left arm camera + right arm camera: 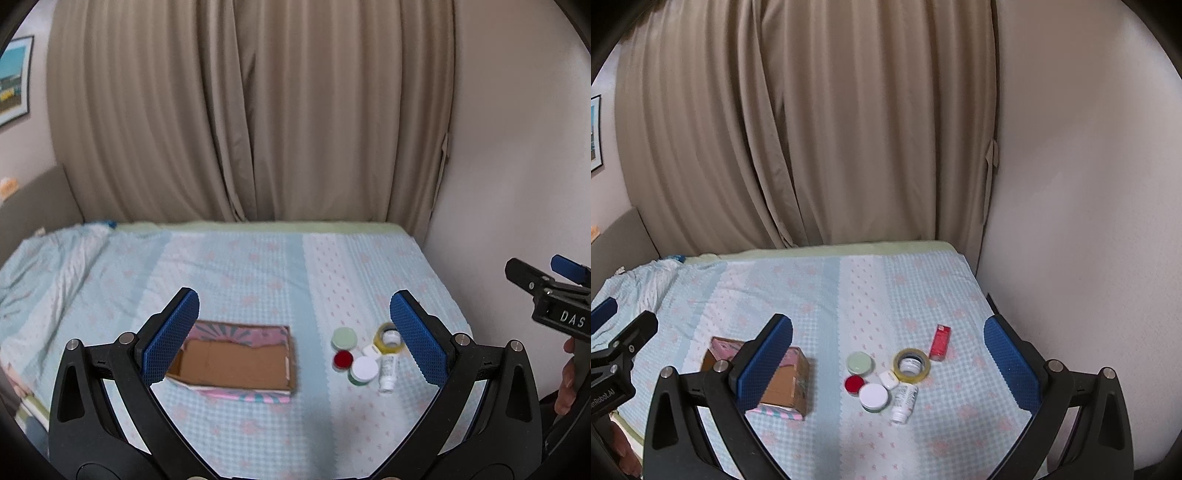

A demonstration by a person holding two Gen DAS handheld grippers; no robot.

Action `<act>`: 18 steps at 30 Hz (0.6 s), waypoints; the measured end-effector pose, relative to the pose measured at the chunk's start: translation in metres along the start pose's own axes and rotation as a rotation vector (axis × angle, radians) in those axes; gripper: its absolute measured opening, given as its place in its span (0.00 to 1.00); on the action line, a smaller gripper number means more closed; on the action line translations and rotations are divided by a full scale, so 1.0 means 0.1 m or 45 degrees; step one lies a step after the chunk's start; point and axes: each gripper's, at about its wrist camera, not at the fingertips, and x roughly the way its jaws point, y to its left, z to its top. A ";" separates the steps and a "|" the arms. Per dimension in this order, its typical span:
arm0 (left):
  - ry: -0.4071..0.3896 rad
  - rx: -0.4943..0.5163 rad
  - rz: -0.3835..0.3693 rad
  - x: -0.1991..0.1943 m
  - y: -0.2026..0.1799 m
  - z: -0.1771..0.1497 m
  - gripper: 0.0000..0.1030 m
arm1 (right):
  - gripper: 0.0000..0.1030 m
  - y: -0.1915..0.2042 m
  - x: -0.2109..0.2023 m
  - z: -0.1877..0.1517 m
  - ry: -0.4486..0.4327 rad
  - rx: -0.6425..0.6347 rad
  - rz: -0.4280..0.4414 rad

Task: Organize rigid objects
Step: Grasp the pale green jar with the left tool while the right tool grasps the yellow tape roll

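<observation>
Small rigid things cluster on the blue checked quilted bed: pale green round lid, red round cap, white-lidded jar, yellow tape ring, white plastic tube lying lengthwise toward the camera, red flat packet. They lie ahead of the right hand-held gripper, nearer it; the shallow brown cardboard box sits ahead of the left hand-held gripper. Both jaws stand wide, empty.

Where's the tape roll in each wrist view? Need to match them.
Left wrist: yellow tape roll right of centre, partly hidden behind the left tool's right finger.
Right wrist: it sits near centre, ringed around a small white jar, fully visible.
Shared landmark: the red-lidded jar, beside the white-lidded one.
</observation>
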 end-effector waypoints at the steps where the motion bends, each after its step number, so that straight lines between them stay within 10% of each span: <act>1: 0.026 -0.012 -0.004 0.09 -0.05 -0.03 0.99 | 1.00 -0.07 0.07 0.01 0.022 0.002 0.000; 18: 0.443 -0.074 -0.094 2.16 -0.74 -0.70 0.99 | 1.00 -0.87 2.02 -0.41 0.471 0.177 0.053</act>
